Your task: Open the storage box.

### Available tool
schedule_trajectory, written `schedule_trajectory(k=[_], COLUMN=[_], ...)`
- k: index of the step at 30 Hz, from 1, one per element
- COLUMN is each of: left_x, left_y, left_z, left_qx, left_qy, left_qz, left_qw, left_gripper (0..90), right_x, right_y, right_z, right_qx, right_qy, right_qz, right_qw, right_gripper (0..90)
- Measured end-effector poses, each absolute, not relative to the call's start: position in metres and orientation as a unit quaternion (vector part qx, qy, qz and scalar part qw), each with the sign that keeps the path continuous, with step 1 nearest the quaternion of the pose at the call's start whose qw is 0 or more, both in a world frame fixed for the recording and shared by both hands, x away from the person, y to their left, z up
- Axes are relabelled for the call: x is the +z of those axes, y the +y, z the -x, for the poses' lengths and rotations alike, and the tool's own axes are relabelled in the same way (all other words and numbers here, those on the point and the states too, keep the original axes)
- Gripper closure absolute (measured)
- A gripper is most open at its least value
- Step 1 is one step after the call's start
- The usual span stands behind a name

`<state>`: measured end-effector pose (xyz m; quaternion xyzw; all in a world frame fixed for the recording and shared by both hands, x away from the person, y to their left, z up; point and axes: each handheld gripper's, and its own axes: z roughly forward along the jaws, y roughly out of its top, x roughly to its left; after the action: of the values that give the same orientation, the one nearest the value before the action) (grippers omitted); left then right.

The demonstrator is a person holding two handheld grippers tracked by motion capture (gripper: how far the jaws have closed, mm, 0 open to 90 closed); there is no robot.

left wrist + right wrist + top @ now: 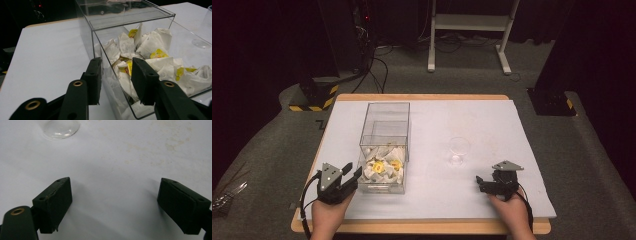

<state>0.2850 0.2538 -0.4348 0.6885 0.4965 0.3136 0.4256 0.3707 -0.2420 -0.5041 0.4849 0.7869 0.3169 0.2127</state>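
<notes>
Clear box of white-and-yellow packets near the table's left front edge — left hand-held gripper at its near corner, jaws partly parted astride the wall, pads not pressing; right hand-held gripper wide open, holding nothing, near a clear cup.

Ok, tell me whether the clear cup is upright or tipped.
Upright: the clear cup stands on its base on the table, rim upward.
</notes>
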Motion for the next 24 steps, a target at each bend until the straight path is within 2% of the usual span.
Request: schedule_trajectory(k=[17, 24], left_x=[-0.439, -0.450], left_y=[0.292, 0.299], left_z=[-0.300, -0.309], left_qx=[0.311, 0.312], left_qy=[0.515, 0.522], left_qz=[-0.675, -0.685], left_qw=[0.428, 0.402], left_gripper=[50.9, 49.0], right_x=[-0.504, -0.504], right_y=[-0.242, -0.242], right_z=[-0.371, -0.371], right_qx=[0.317, 0.317], right_qy=[0.787, 0.788], right_qz=[-0.485, -0.484], right_qw=[0.213, 0.212], right_gripper=[12.5, 12.3])
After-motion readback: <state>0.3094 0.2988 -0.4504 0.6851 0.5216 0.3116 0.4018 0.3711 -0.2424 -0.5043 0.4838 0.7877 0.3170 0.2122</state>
